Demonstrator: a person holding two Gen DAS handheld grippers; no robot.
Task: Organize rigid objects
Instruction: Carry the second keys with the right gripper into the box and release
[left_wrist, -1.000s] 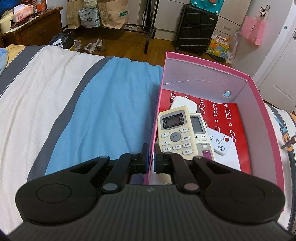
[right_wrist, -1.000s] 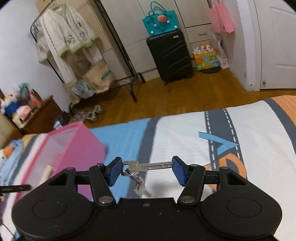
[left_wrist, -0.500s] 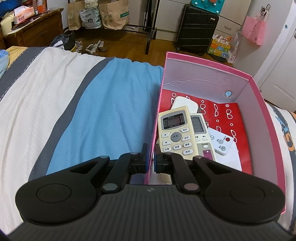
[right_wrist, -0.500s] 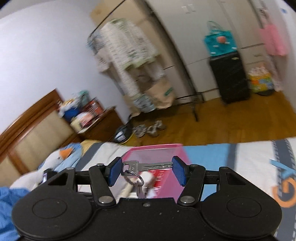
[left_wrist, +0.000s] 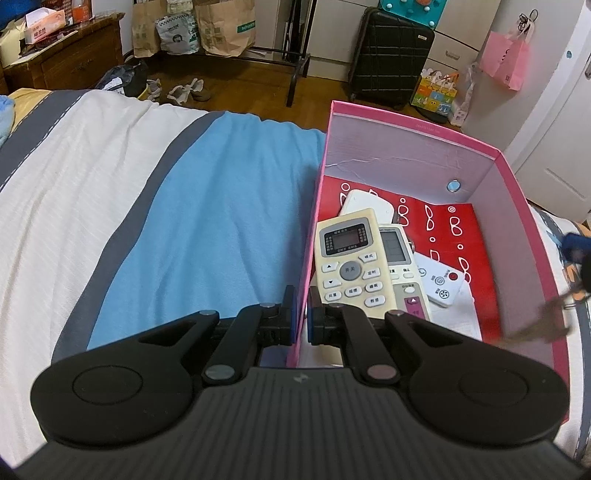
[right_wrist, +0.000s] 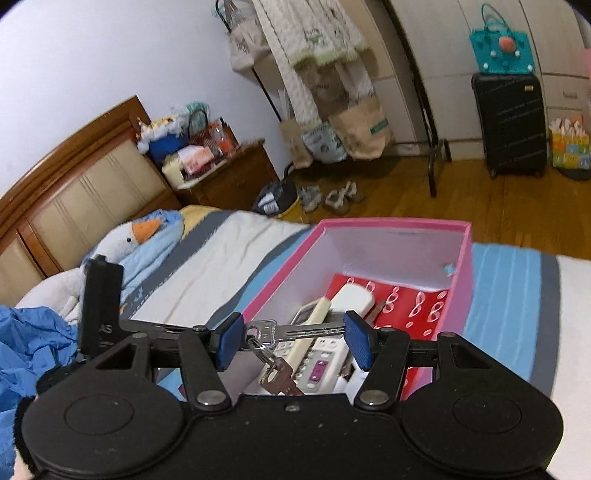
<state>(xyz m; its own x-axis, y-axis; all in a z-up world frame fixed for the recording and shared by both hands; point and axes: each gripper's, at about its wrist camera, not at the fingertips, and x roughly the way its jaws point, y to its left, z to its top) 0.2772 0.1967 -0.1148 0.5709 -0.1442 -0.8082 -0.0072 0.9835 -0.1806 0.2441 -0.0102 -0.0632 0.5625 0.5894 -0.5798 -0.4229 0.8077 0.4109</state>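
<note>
Setting: home bedroom. Bed with striped cover (left_wrist: 110, 192) directly under both claws; padded wooden headboard (right_wrist: 74, 199) far left of right claw. Ahead of the claws: cluttered nightstand (right_wrist: 225, 177), clothes rack (right_wrist: 317, 48), black suitcase (left_wrist: 391, 62), wardrobe doors (right_wrist: 436, 55), wood floor (right_wrist: 480, 199)

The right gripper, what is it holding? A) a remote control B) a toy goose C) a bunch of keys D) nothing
C: the right gripper holds a long silver key end to end between its blue pads, with more keys dangling from its ring, above the pink box of remotes.
</note>
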